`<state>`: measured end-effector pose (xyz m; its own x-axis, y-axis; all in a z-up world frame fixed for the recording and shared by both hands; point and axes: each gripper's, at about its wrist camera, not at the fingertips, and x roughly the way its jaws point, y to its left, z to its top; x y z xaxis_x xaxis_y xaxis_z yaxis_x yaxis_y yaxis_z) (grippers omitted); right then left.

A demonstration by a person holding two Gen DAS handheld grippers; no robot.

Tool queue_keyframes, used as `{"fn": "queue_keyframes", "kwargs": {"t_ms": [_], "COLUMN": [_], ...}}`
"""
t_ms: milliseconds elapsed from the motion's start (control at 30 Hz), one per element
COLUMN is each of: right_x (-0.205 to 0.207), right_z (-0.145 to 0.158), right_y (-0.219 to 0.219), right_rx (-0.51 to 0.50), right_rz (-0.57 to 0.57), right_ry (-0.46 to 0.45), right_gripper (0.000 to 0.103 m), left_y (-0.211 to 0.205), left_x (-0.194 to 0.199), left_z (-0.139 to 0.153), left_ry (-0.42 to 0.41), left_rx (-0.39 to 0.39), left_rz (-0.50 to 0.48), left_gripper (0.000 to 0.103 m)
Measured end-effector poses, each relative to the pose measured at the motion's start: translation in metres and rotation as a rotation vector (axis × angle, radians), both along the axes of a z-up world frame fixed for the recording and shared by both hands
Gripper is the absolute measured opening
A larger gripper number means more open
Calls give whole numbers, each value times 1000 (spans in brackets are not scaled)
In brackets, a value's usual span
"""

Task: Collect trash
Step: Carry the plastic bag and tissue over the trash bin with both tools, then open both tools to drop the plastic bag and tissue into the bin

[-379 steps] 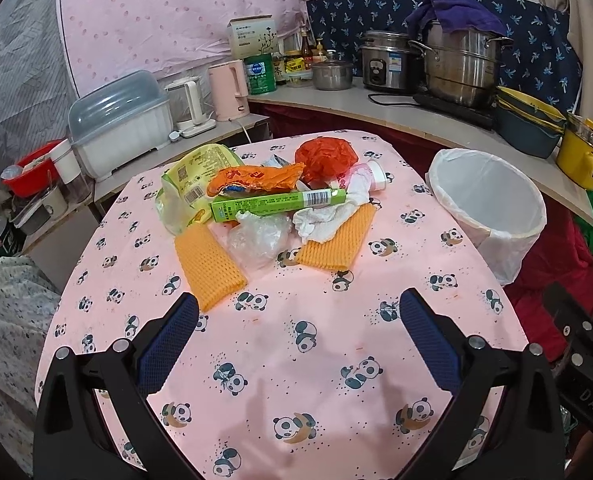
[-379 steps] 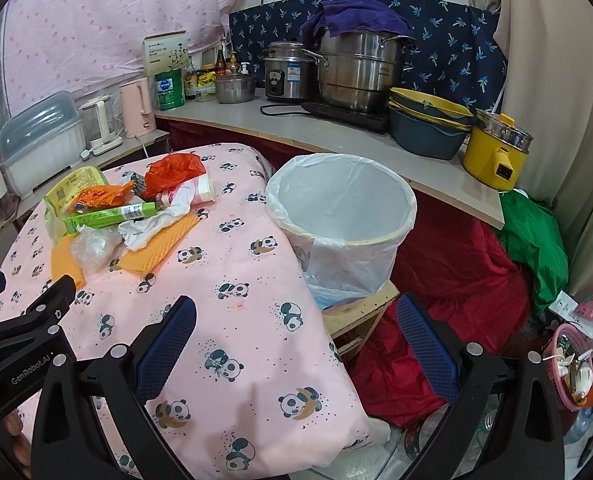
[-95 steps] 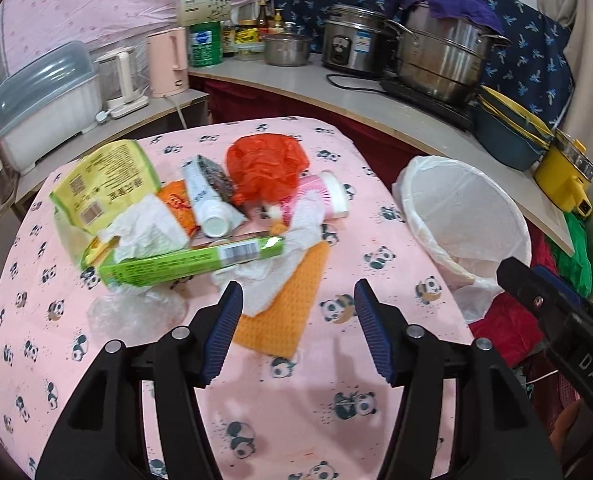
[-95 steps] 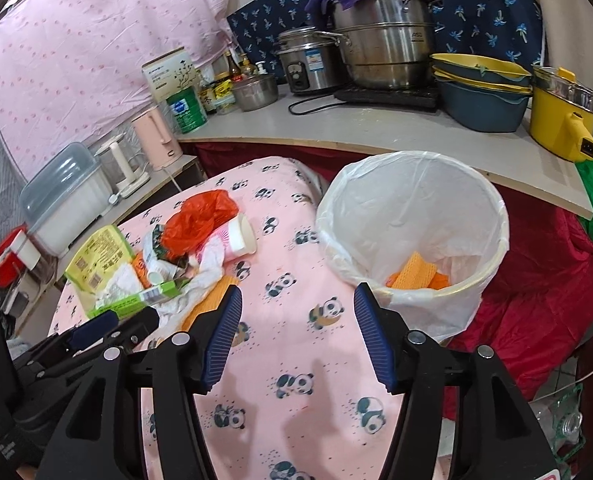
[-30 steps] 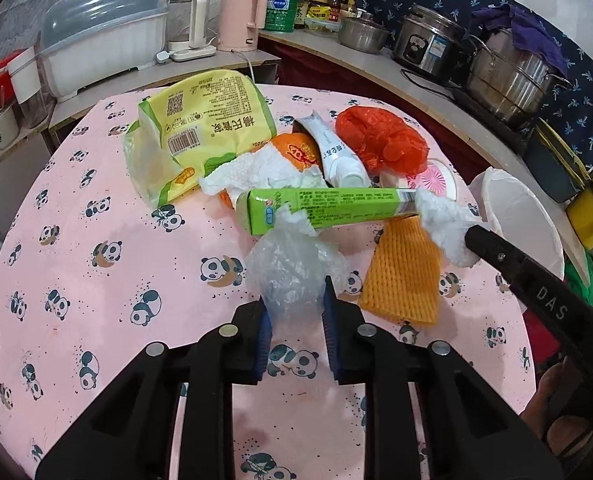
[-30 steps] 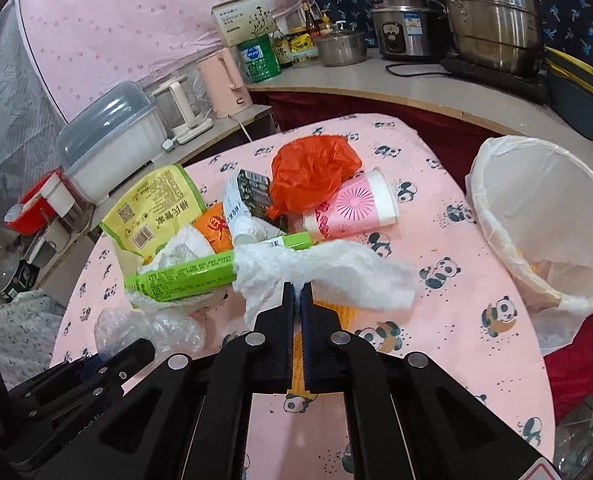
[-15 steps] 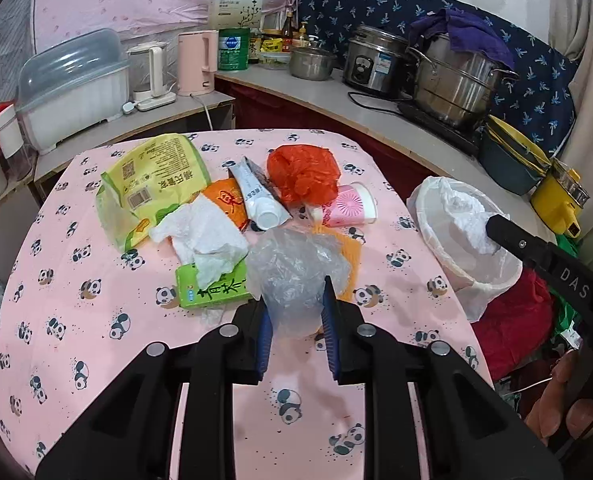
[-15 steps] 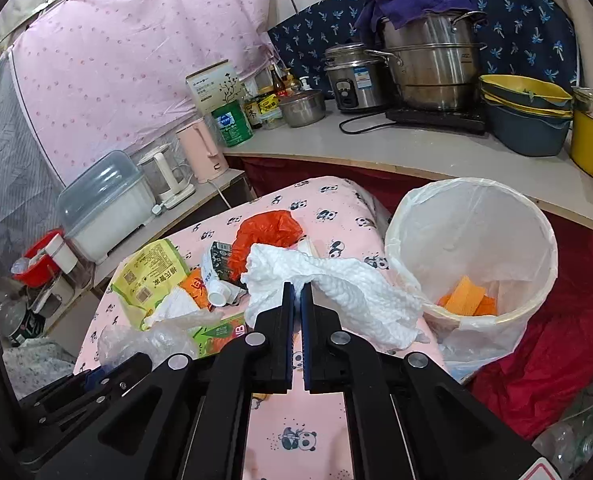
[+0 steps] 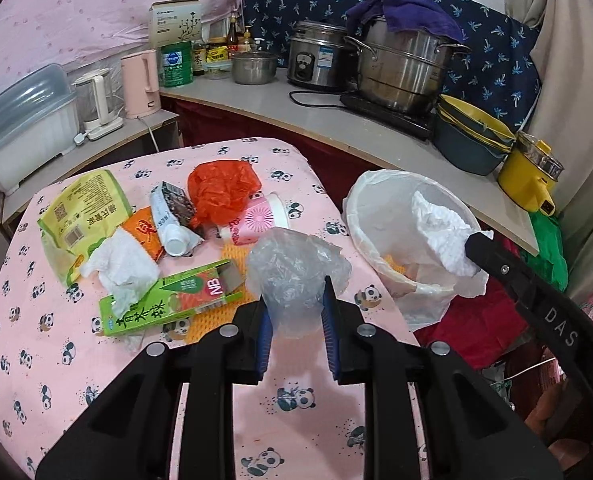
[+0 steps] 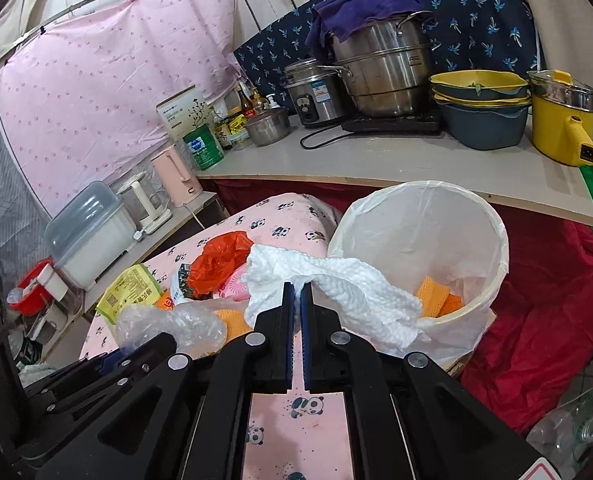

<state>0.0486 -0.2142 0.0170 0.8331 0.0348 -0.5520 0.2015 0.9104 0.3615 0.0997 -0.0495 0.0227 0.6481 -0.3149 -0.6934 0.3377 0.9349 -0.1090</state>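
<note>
Trash bin (image 10: 472, 216) ahead of your right gripper (image 10: 296, 292), clenched on white tissue (image 10: 360, 292), holds orange mesh (image 10: 436, 296); your left gripper (image 9: 296, 308) grasps crumpled clear plastic (image 9: 292, 276).

A pink dotted curtain (image 10: 96, 92) hangs behind; a navy patterned cloth (image 9: 492, 60) backs the grey counter (image 9: 336, 120); red fabric (image 10: 544, 320) drapes below.
</note>
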Motion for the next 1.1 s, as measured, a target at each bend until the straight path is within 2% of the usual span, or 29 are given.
{"fn": "queue_keyframes", "kwargs": {"t_ms": [400, 700, 1100], "right_x": [-3, 13, 40], "right_z": [-14, -28, -42], "right_y": [-64, -98, -131], "right_rx": [31, 45, 34], "right_rz": [-121, -176, -225], "right_ry": [8, 28, 53], "right_gripper": [3, 3, 3], "left_y": [-73, -120, -164], "left_x": [18, 40, 75], "left_z": [-1, -12, -30], "left_ry": [3, 14, 48], "left_rx": [15, 30, 38], "left_rz": [-116, -194, -247], "left_gripper": [21, 21, 21]}}
